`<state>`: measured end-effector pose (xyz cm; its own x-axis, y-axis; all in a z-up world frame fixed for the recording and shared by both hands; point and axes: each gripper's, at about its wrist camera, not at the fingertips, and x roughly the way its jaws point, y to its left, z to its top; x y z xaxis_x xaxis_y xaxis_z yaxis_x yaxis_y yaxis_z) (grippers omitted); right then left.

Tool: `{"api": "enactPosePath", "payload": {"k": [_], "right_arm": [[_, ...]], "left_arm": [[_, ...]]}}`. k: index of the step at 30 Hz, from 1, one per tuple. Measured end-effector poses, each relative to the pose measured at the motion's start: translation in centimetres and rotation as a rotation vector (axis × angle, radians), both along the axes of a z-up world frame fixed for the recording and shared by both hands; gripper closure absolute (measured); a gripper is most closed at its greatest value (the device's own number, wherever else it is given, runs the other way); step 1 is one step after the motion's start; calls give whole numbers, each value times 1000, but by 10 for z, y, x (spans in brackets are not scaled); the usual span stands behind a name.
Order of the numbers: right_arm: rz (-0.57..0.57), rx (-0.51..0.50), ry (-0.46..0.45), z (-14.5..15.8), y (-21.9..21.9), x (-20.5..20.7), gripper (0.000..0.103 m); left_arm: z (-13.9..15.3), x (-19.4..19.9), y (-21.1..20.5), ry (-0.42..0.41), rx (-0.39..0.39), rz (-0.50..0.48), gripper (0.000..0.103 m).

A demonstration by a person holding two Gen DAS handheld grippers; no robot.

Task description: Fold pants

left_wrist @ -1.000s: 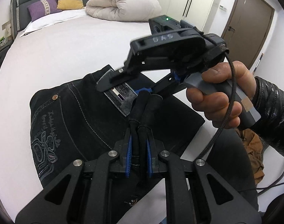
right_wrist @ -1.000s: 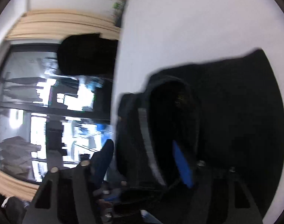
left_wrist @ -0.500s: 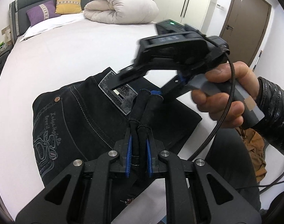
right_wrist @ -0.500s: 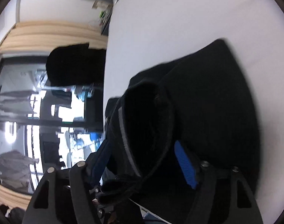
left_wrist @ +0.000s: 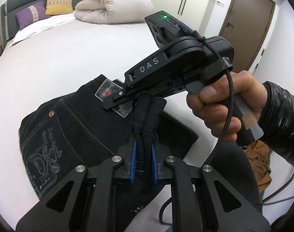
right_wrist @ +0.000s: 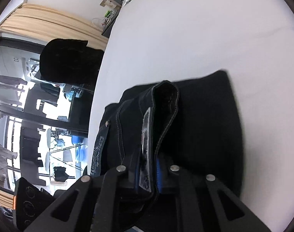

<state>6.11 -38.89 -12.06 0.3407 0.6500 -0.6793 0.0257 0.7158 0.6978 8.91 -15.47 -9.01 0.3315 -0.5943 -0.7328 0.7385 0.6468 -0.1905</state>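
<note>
Here the surface is a bed under a smooth white sheet, and the black pants lie folded near its close edge, back side up, with a grey embroidered pocket and a grey waistband patch showing. At the far end of the bed sit a rolled cream duvet, a purple pillow and a yellow pillow against a dark headboard. Behind them stand white wardrobe doors, and a brown door closes the room on the right. The right wrist view is tilted on its side and shows beige curtains and a large window beside the bed.

The left tool has its fingers pressed together on a strip of the black cloth, the fabric running down between the blue pads. The right tool, held by the right hand, is closed on the waistband, pinching the patch and the cloth beside it between its blue pads; a loop of waistband stands up open just beyond it. In the left wrist view that tool's tips rest at the patch, close to the left tool's tips.

The near part of the pants is hidden under the tool frames, so the full fold cannot be made out. A brown item below the sleeve is too cut off to identify.
</note>
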Motion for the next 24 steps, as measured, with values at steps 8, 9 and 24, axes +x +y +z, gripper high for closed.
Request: {"api": "enactPosePath", "payload": {"k": [8,9,24], "right_arm": [[-32,10,2,-13,-38,-8,90],[-39,17,4,-16,-42,-11,90],[-141,96,-5,-38,-53,-39,90]], "left_arm": [[-17,7,-35,20,28,-55,91],[-19,7,-38,24,31,-61,91],[-43,1,-34,20,84,-108,91]]}}
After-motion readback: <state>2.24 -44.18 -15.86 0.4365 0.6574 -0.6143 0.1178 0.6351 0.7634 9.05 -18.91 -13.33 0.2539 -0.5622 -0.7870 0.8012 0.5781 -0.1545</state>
